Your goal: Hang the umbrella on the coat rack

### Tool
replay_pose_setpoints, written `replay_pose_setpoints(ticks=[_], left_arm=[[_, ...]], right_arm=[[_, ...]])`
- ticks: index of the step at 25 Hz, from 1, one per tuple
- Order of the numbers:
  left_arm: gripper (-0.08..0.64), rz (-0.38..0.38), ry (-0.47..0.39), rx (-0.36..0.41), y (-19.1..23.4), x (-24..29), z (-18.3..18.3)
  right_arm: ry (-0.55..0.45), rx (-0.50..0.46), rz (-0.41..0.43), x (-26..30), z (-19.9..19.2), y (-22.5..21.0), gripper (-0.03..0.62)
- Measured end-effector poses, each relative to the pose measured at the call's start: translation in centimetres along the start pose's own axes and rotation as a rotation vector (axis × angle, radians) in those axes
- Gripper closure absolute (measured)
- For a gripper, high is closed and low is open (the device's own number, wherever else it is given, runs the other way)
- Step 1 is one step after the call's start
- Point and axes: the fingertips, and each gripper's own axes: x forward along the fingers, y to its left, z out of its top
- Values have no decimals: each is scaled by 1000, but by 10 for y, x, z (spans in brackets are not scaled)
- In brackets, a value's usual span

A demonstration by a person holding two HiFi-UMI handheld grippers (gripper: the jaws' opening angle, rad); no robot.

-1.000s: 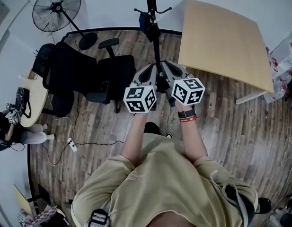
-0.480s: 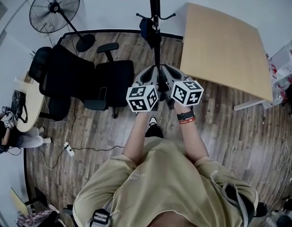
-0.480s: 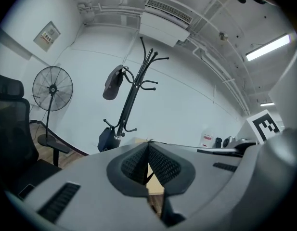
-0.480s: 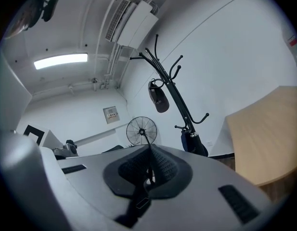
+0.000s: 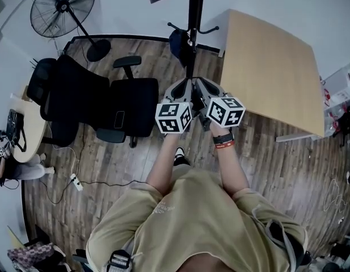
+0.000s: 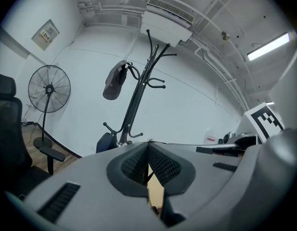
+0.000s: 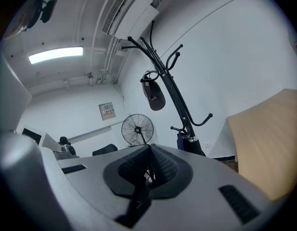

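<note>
At 12 o'clock from the grippers: the coat rack (image 5: 192, 33), pole upright, stands just beyond the jaw tips.
Left gripper (image 6: 148, 146): jaws pressed together, with a thin dark strap (image 6: 146, 172) pinched between the pads.
Right gripper (image 7: 149, 148): jaws likewise closed on the dark strap (image 7: 138, 196), which drops back toward the camera.
Umbrella: its body is not plainly in view. It probably hangs from that strap under the two grippers, which hide it in the head view.
On the rack: a dark blue bundle (image 5: 177, 41) sits by the lower hooks, at 11 o'clock from the grippers. A dark cap-like thing (image 6: 113, 83) hangs higher up. I cannot tell what the bundle is.
Free hook: a lower hook (image 7: 206, 120) on the pole's 3 o'clock side carries nothing.
Step in hand: bringing the strap up to the rack; the hanging is not yet done.
Next move: it calls for lifting the strap over an upturned hook tip, then easing both pairs of jaws apart.
At 2 o'clock: a wooden table (image 5: 277, 67).
At 9 o'clock: an office chair (image 5: 106, 103).
</note>
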Motion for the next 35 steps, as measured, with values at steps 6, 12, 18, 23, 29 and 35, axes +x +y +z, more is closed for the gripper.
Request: replay_pose_setpoints(ticks=[6,12,18,23,29,35], left_arm=[[537,39,70,-10,35,40,-8],[537,17,94,-6,55,73,-7],[537,-19,124,-12,63,102,1],[537,-6,135,-8,69,131,6],[537,13,149,-22,75,157,-2],[537,25,173,-14,78,174,-9]], right_arm=[[62,10,-76,48,-3,-27,575],[44,23,-123,79,4,-47,575],[50,35,-146,97,18,-66,575],[66,47,-126,115,34,-86,575],[99,66,-109,128,32,-107,575],[129,83,-97,140,30,-126,575]])
